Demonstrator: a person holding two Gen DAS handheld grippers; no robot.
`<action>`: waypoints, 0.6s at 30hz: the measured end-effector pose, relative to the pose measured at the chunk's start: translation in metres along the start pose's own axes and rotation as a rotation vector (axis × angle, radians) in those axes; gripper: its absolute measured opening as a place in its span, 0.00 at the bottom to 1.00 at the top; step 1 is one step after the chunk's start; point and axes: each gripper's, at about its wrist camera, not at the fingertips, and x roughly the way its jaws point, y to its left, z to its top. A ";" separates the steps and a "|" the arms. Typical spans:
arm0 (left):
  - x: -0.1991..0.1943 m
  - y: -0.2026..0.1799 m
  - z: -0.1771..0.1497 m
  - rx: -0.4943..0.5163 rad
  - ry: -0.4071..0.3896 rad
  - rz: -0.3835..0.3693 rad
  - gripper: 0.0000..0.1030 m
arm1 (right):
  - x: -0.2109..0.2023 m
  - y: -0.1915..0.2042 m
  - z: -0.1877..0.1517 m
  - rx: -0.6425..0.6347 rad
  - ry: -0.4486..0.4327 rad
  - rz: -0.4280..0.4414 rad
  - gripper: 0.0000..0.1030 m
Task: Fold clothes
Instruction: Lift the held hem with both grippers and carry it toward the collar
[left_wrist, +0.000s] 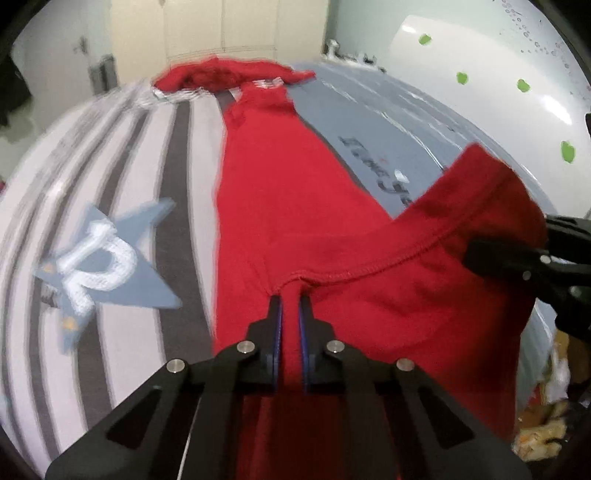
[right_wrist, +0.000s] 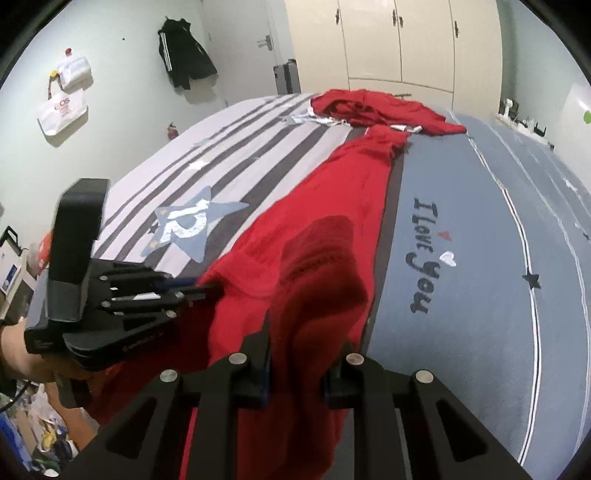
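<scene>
A: Status, near end first?

B: Left gripper (left_wrist: 290, 301) is pinched tight on the hem seam of the red garment (left_wrist: 288, 206), jaws nearly together with cloth between them. Right gripper (right_wrist: 306, 332) is also clamped on the same garment, on a thicker bunched wad of the edge, so its jaws sit wider apart. Each shows up in the other's view: right gripper (left_wrist: 517, 258) at the fold's corner, left gripper (right_wrist: 207, 290) biting the hem.

A: Where's the garment?

B: On the bed (right_wrist: 480, 258), running lengthwise away from the grippers along the line between the striped half and the grey-blue half of the cover. Near end is lifted off the cover, far end lies flat.

A: Anything beyond it?

B: A second heap of red cloth (right_wrist: 384, 107), crumpled at the far end of the bed, touching or overlapping the garment's far tip. Can't tell if it's a separate item.

A: Progress?

B: Early, I'd say. Garment looks narrowed into a long strip, so maybe a lengthwise fold is in. Cross folds are not yet done. Far heap is untouched.
</scene>
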 end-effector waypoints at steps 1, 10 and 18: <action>-0.007 -0.002 -0.001 0.002 -0.009 0.014 0.06 | -0.003 0.000 0.002 0.001 -0.008 -0.006 0.16; -0.043 -0.001 0.008 -0.019 -0.053 0.103 0.06 | -0.011 0.006 0.016 0.008 -0.023 0.012 0.16; -0.020 0.010 0.077 -0.012 -0.127 0.126 0.06 | 0.016 -0.030 0.062 0.102 -0.041 -0.034 0.16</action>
